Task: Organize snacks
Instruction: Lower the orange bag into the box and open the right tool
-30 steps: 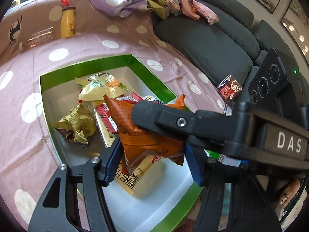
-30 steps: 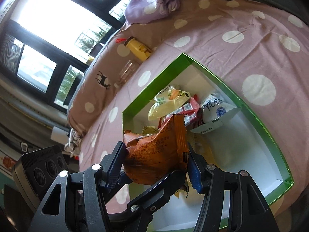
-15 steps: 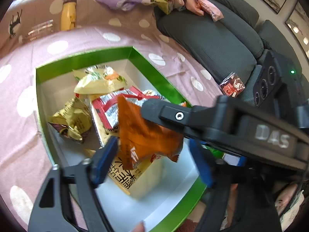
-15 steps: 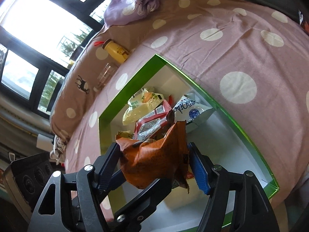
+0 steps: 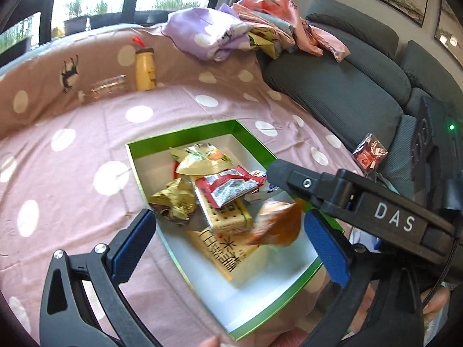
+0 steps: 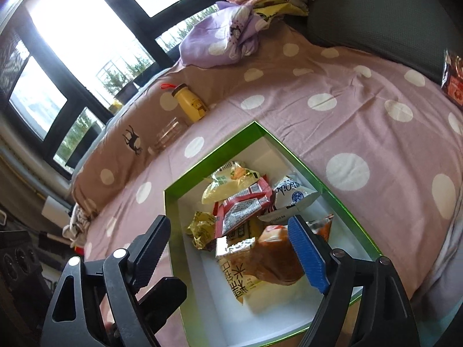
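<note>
An orange snack packet (image 5: 277, 225) drops, blurred, into the green-rimmed white box (image 5: 185, 133), loose between my left gripper's (image 5: 228, 245) wide-apart blue pads, which are still opening. In the right wrist view the orange packet (image 6: 275, 263) rests on a pale pack with printed characters (image 6: 240, 277) inside the box (image 6: 214, 156). My right gripper (image 6: 230, 253) hangs above it with its jaws opening, pressing on nothing. The right gripper's black arm (image 5: 347, 196) crosses the left wrist view. A red-silver packet (image 5: 231, 188), a gold wrapper (image 5: 173, 202) and other snacks lie in the box.
The box sits on a pink polka-dot cover (image 5: 86, 144). A yellow bottle (image 5: 144, 69) and a clear glass (image 5: 107, 88) stand at the back. A grey sofa (image 5: 332, 86) holds a cloth pile (image 5: 211, 34) and a red packet (image 5: 369, 153).
Both grippers, earlier shut on the orange packet, have spread their jaws and risen. The packet has slipped free and dropped into the box.
</note>
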Tool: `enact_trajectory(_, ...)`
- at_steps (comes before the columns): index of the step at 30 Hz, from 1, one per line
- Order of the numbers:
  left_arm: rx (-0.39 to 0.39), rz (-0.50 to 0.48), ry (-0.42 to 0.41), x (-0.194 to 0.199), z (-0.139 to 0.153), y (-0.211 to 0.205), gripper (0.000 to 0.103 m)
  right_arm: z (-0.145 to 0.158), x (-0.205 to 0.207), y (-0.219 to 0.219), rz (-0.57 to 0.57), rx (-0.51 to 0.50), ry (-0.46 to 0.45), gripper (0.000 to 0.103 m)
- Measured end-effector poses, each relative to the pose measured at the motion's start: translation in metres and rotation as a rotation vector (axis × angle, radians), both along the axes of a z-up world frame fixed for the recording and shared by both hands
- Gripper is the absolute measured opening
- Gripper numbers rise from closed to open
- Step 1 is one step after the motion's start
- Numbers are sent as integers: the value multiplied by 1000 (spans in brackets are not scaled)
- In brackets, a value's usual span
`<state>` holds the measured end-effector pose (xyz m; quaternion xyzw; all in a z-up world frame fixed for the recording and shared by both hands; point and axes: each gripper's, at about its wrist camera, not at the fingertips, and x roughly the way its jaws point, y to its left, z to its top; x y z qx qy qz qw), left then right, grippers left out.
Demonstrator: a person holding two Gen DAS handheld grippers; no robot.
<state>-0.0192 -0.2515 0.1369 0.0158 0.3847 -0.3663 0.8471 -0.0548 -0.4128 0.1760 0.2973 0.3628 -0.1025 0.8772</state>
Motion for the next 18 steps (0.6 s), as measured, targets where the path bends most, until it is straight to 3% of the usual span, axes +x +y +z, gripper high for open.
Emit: enact_trajectory(18, 37, 69, 9, -6, -1, 17, 103, 12, -9, 15, -24, -88, 1, 86)
